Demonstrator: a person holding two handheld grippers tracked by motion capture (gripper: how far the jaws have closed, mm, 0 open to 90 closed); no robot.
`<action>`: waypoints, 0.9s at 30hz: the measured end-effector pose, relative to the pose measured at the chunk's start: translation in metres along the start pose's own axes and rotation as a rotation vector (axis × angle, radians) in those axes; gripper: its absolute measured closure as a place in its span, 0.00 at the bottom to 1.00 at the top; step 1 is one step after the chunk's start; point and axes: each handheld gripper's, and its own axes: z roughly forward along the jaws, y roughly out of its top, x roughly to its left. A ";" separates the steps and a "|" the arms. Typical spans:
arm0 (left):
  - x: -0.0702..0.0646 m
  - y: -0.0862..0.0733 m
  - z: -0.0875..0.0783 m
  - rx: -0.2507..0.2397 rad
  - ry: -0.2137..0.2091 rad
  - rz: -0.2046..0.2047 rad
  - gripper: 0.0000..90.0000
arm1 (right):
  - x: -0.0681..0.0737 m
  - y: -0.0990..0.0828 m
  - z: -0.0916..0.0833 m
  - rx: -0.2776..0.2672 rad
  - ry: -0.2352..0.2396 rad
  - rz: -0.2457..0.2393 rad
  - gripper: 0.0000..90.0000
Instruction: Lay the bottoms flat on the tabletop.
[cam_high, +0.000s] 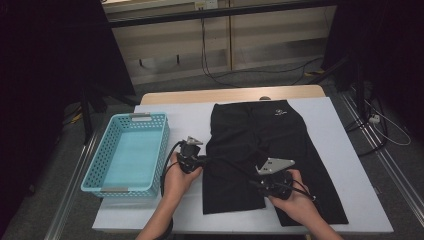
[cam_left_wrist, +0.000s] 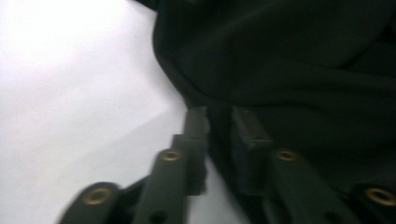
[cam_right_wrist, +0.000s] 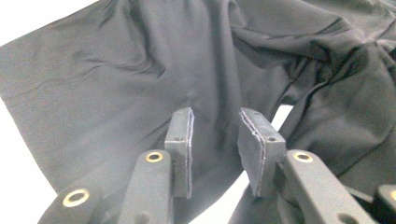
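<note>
A pair of black shorts (cam_high: 260, 150) lies flat on the white table (cam_high: 185, 120), waistband at the far side, legs toward me. At the shorts' left edge my left gripper (cam_high: 204, 161) has its jaws nearly together. In the left gripper view that gripper (cam_left_wrist: 219, 121) has the dark hem (cam_left_wrist: 289, 60) pinched in the narrow gap, though the picture is blurred. My right gripper (cam_high: 255, 183) hovers over the inner part of the left leg. Seen in the right gripper view, this gripper (cam_right_wrist: 215, 126) stands open above the fabric (cam_right_wrist: 116, 79), with nothing between the pads.
A light blue perforated basket (cam_high: 95, 165) stands on the table's left part with nothing in it. White tabletop (cam_high: 345, 150) shows to the right of the shorts. Cables run across the floor behind the table.
</note>
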 end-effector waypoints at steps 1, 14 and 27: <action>0.000 0.000 0.000 0.003 -0.014 -0.005 0.95 | 0.000 0.000 0.001 0.002 0.001 -0.002 0.72; 0.015 0.009 -0.008 -0.088 -0.006 -0.044 0.98 | 0.007 0.003 0.003 -0.010 0.044 -0.011 0.69; 0.019 0.007 0.000 -0.101 0.046 -0.040 0.93 | 0.004 -0.001 0.005 0.015 0.006 -0.025 0.65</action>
